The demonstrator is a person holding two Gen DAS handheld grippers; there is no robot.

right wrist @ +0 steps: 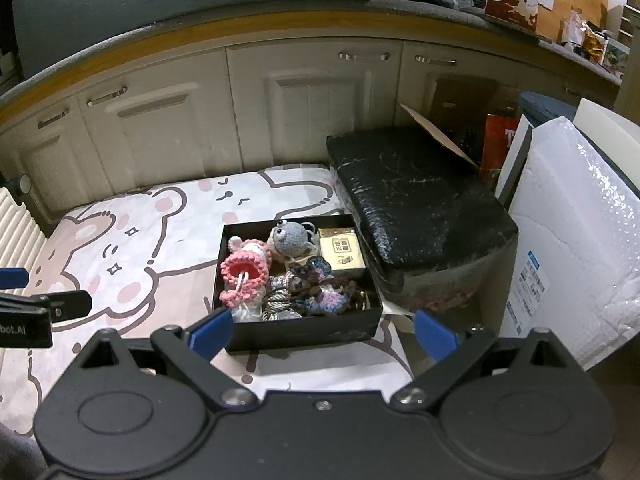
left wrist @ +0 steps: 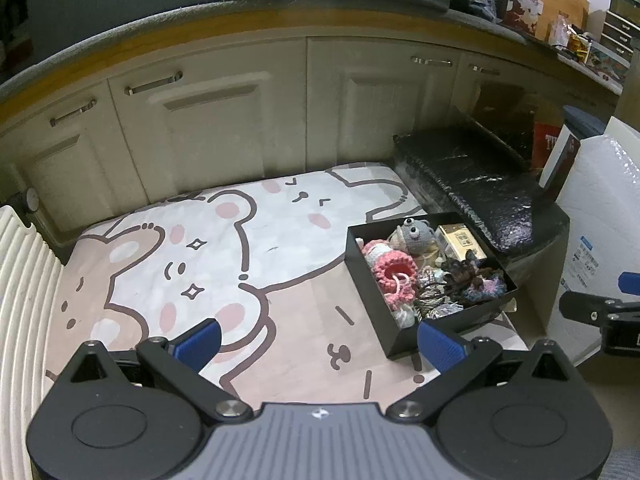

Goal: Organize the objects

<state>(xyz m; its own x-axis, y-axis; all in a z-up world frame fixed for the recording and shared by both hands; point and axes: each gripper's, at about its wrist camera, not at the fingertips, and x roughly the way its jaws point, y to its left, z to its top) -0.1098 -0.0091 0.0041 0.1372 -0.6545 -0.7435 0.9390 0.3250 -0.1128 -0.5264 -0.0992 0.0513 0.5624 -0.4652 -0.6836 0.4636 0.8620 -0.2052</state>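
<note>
Both tools empty, jaws spread: right tool hovers just short of the black box of crocheted items on the cartoon mat, left tool to its left; risk: tangled yarn drags neighbours out.
</note>
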